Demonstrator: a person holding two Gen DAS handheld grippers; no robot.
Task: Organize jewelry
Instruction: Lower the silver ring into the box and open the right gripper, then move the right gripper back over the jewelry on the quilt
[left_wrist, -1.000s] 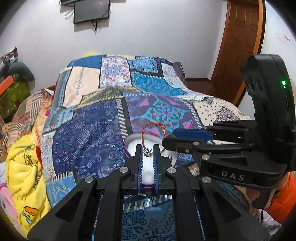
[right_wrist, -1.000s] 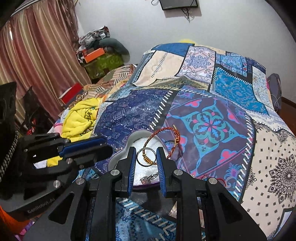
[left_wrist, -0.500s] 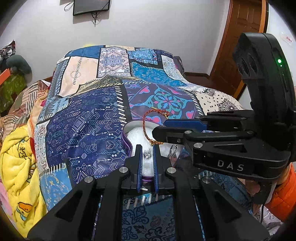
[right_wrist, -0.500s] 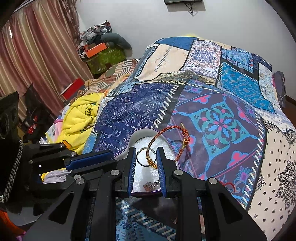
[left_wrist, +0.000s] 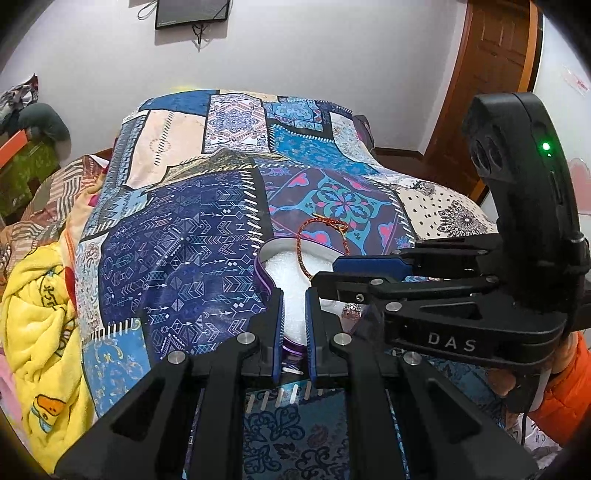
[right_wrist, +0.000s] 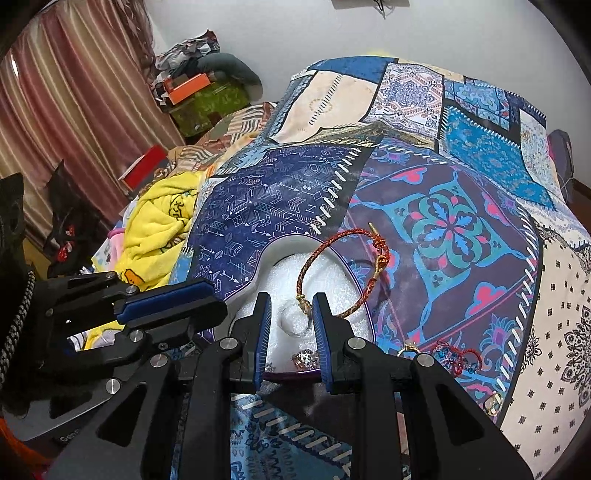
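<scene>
Bedspread (right_wrist: 454, 221): patchwork of blue, purple and cream panels, covering the bed.

Box (right_wrist: 258, 273): heart-shaped, open, purple wall, white padded lining; stood on the bedspread just ahead of both grippers. In the left wrist view its near wall (left_wrist: 264, 275) sat at the tips of the left fingers.

Bracelet (right_wrist: 332, 243): braided red-and-gold cord with a gold clasp. It lay half in and half out of the box, one loop end on the white lining, the other draped over the far rim onto the bedspread.

Ring (right_wrist: 293, 321): thin and pale, lying on the lining between the right gripper's fingers, blurred; whether the pads touched it could not be told.

Small trinket (right_wrist: 306, 358): glittery, at the near edge of the lining, too small to identify.

Loose pieces (right_wrist: 452, 356): a red cord item and a small gold ring on the bedspread, to the right of the box.

Left gripper (left_wrist: 294, 295): jaws nearly closed with a narrow gap, nothing seen held, over the box's near edge.

Right gripper (right_wrist: 291, 301): jaws parted a little, tips over the lining; grip uncertain.

Yellow blanket (right_wrist: 162, 229): bunched at the bed's left side.

Orange sleeve (left_wrist: 561, 387): behind the right gripper.
</scene>
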